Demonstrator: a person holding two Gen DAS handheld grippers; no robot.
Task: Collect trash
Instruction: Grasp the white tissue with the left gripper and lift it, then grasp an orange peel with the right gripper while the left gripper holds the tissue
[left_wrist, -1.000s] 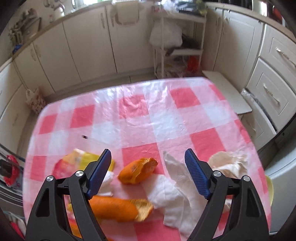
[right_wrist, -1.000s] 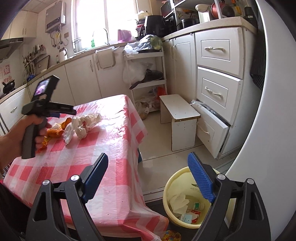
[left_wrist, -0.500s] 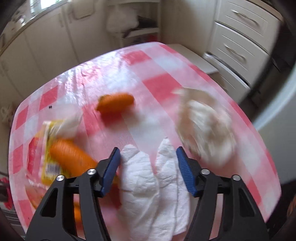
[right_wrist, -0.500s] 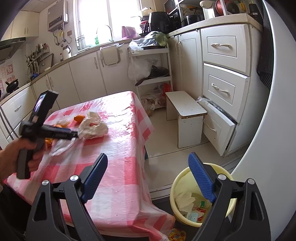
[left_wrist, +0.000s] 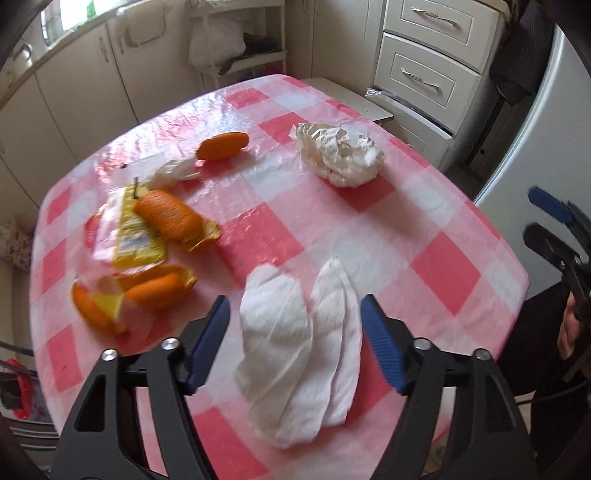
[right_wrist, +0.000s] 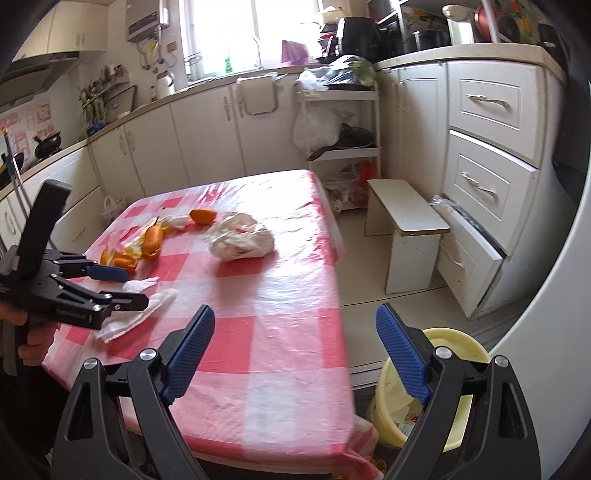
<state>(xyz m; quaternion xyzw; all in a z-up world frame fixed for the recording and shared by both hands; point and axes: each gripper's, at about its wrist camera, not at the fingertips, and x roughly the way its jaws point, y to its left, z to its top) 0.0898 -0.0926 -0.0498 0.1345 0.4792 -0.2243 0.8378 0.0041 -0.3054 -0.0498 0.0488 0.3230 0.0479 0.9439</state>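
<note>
A white crumpled tissue (left_wrist: 299, 350) lies on the pink checked table (left_wrist: 424, 229), between the open fingers of my left gripper (left_wrist: 295, 332), which hovers just over it; it also shows in the right wrist view (right_wrist: 136, 310). Orange peels (left_wrist: 166, 218) and a yellow wrapper (left_wrist: 129, 236) lie to the left. A crumpled plastic bag (left_wrist: 340, 155) lies at the far right. My right gripper (right_wrist: 295, 350) is open and empty, off the table's near corner, above a yellow trash bin (right_wrist: 458, 417) on the floor.
A white step stool (right_wrist: 406, 218) stands beside the table. A bottom drawer (right_wrist: 469, 258) hangs open at the right. A white rack (right_wrist: 340, 147) stands behind the table. The left gripper (right_wrist: 122, 288) shows at the left of the right wrist view.
My left gripper swung right from the peels to the tissue, closing in around it. My right gripper drifted left a little, staying open.
</note>
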